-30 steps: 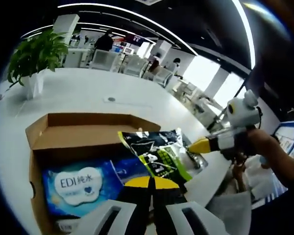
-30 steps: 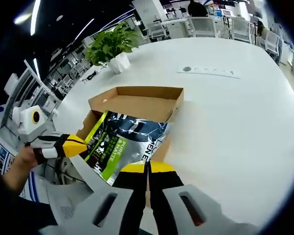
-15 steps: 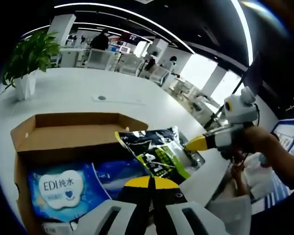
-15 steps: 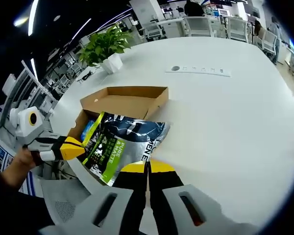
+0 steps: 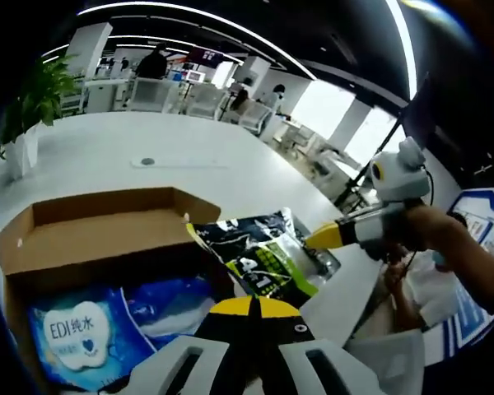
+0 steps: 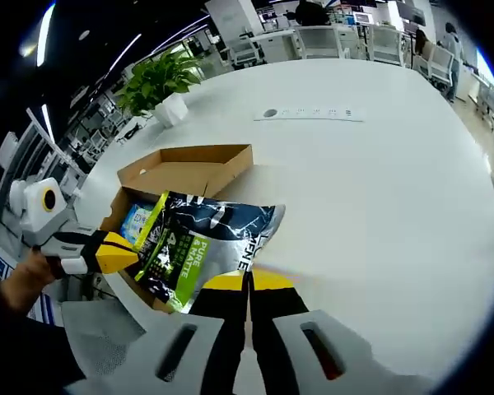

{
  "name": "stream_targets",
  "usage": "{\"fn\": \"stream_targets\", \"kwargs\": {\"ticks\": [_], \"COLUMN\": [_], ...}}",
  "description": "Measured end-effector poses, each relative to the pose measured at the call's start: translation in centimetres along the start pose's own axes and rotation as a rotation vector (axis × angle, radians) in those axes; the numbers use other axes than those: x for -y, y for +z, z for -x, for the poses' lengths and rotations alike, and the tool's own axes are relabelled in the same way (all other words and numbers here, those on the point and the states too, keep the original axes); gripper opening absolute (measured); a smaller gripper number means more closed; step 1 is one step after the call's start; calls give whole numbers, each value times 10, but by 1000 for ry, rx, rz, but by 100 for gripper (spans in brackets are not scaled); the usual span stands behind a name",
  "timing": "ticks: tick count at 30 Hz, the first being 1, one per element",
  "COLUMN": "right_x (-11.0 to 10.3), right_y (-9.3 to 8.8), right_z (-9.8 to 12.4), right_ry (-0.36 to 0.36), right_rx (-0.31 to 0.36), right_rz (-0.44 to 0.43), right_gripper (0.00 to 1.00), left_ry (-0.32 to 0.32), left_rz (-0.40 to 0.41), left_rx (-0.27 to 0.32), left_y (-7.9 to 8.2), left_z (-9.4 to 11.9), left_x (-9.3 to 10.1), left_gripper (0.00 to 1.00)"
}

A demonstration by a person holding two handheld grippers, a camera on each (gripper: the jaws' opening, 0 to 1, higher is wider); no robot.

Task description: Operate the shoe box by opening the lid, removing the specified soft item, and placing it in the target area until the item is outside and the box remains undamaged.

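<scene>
The open brown shoe box (image 6: 189, 164) lies on the white table (image 6: 379, 189), its lid folded back (image 5: 99, 226). My right gripper (image 6: 247, 281) is shut on the lower edge of a silver, black and green soft pouch (image 6: 206, 243). It holds the pouch above the box's near corner and the table. The left gripper view shows that gripper (image 5: 317, 239) pinching the pouch (image 5: 259, 259) from the right. A blue wet-wipes pack (image 5: 74, 333) lies inside the box. My left gripper (image 5: 253, 309) is shut over the box's near wall; nothing is visibly between its tips. Its yellow tip (image 6: 132, 253) sits beside the pouch.
A potted plant (image 6: 160, 82) stands on the table behind the box. A flush socket strip (image 6: 313, 113) sits mid-table. White tabletop stretches to the right of the box. Chairs and people are in the far background. A person's hand (image 5: 445, 239) holds the right gripper.
The pouch has come up and away from the box, toward the table side. More of the blue pack inside now shows. Both views have shifted with the hands.
</scene>
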State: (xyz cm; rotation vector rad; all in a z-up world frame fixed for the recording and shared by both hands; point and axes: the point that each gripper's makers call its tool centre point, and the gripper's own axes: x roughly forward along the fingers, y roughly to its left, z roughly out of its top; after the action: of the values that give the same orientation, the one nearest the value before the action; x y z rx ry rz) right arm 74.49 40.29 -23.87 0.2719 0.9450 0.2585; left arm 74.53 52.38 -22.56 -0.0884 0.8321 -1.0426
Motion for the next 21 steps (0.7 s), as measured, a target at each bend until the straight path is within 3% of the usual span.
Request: {"fn": "stream_targets", "kwargs": {"ticks": [13,21], "right_x": [38,49], "right_y": [2,3], "right_z": [0,-2], "right_ry": [-43,-65], "right_rx": [-4,-8], "right_rz": [-31,-36], "right_gripper": [0,0], "left_ry": [-34,-46], "left_rz": [-27,-56], "left_rx": [-55,-102], "left_y": [6,8], "left_z": [-32,-52], "left_x": [11,15], "left_gripper": [0,0]}}
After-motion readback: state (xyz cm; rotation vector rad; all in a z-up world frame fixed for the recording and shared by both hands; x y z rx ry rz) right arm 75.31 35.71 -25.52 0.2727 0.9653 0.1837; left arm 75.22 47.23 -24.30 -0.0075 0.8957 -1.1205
